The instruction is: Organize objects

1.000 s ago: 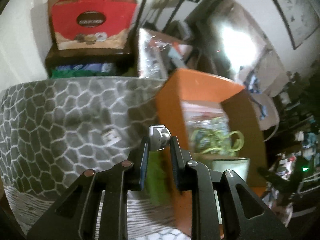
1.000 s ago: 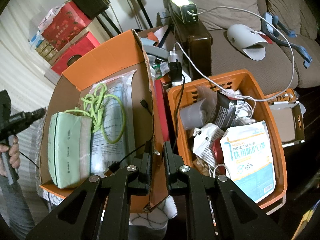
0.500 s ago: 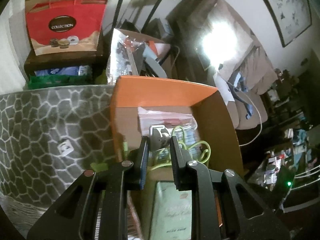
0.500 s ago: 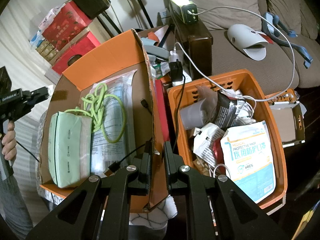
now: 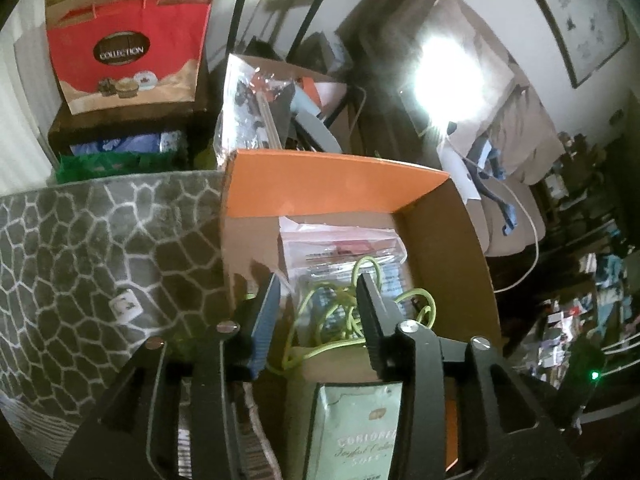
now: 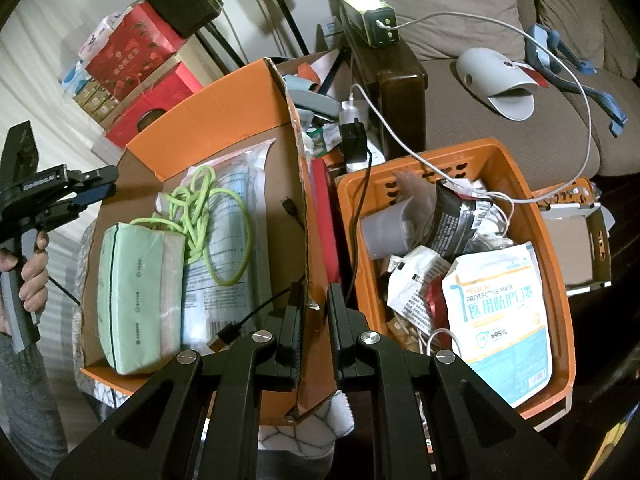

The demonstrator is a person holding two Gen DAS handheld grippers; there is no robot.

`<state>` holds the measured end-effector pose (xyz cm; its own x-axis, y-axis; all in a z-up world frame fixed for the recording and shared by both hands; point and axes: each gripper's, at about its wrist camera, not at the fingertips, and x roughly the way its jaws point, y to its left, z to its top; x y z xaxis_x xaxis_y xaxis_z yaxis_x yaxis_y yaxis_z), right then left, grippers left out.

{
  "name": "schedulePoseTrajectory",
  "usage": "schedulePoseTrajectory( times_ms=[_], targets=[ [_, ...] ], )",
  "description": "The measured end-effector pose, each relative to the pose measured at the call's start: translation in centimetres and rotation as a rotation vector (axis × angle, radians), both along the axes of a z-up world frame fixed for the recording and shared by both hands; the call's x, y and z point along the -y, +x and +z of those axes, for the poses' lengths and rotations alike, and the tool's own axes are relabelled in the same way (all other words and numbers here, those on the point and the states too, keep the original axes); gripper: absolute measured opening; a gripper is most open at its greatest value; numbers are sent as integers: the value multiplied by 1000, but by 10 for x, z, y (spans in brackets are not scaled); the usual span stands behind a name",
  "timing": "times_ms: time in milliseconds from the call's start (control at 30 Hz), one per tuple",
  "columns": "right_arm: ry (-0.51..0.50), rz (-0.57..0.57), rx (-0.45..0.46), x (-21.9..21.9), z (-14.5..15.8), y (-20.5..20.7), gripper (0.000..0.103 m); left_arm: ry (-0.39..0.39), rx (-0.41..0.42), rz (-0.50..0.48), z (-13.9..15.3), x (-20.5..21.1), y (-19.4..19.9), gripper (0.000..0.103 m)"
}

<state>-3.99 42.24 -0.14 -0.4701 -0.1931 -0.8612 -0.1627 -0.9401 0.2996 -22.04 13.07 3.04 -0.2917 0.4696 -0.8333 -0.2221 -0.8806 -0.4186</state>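
An orange cardboard box (image 5: pixel 332 184) holds a mint-green tissue pack (image 5: pixel 356 432), a tangled green cord (image 5: pixel 420 296) and a clear plastic bag (image 5: pixel 340 240). My left gripper (image 5: pixel 319 284) hangs over the box's near left side; its jaws are opening and nothing shows between them. In the right wrist view the left gripper (image 6: pixel 108 182) reaches in over the box's (image 6: pixel 224 108) left rim, in a person's hand (image 6: pixel 32 264). My right gripper (image 6: pixel 316 316) is shut on the box's torn right wall (image 6: pixel 305 240). A black cable end (image 6: pixel 224 334) lies by the tissue pack (image 6: pixel 136 296).
An orange plastic basket (image 6: pixel 472 152) full of mask packets, wrappers and white cables stands right of the box. A grey patterned rug (image 5: pixel 80 240) with a small white object (image 5: pixel 126 307) lies left. Red gift bags (image 5: pixel 124 40), a lamp (image 6: pixel 368 12) and a sofa (image 6: pixel 480 20) crowd behind.
My left gripper carried a small white plug from over the rug to over the box. Its jaws have now spread and the plug is gone from between them. The right gripper kept still.
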Motion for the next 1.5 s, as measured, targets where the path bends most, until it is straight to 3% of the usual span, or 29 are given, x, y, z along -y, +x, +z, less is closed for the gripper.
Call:
schedulePoseTrajectory(
  times_ms=[100, 233, 367, 1000, 1400, 1500],
  targets=[
    [-1, -1, -1, 0, 0, 0, 11, -19, -31, 5, 8, 8, 2, 43],
    [1, 0, 0, 1, 0, 0, 11, -59, -64, 33, 16, 25, 1, 63],
    [0, 0, 0, 1, 0, 0, 11, -91, -84, 72, 20, 45, 0, 72],
    [1, 0, 1, 1, 0, 1, 11, -239, 18, 149, -25, 121, 0, 74],
    [1, 2, 1, 1, 0, 1, 11, -226, 102, 200, -66, 144, -7, 90],
    [-1, 8, 2, 2, -1, 1, 11, -218, 98, 202, -70, 144, -7, 102]
  ],
)
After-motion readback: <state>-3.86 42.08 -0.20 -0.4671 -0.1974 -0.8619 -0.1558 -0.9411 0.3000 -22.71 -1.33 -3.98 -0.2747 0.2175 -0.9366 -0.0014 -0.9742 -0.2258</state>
